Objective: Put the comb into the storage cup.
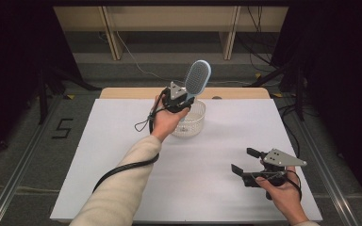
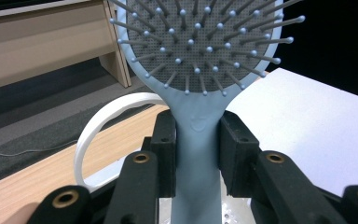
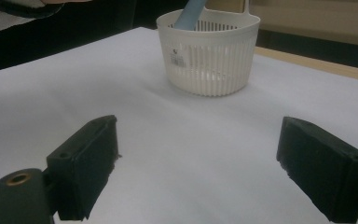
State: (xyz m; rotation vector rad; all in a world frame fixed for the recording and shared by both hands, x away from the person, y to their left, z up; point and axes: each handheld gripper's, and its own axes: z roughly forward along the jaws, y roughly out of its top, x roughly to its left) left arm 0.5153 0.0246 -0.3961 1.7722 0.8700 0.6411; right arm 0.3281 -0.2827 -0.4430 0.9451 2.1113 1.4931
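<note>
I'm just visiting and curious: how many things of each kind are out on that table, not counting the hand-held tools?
Hairbrush, pale blue, clamped in the left gripper with its handle end down in the basket: 1
Basket, white plastic: 1
Total: 2
</note>
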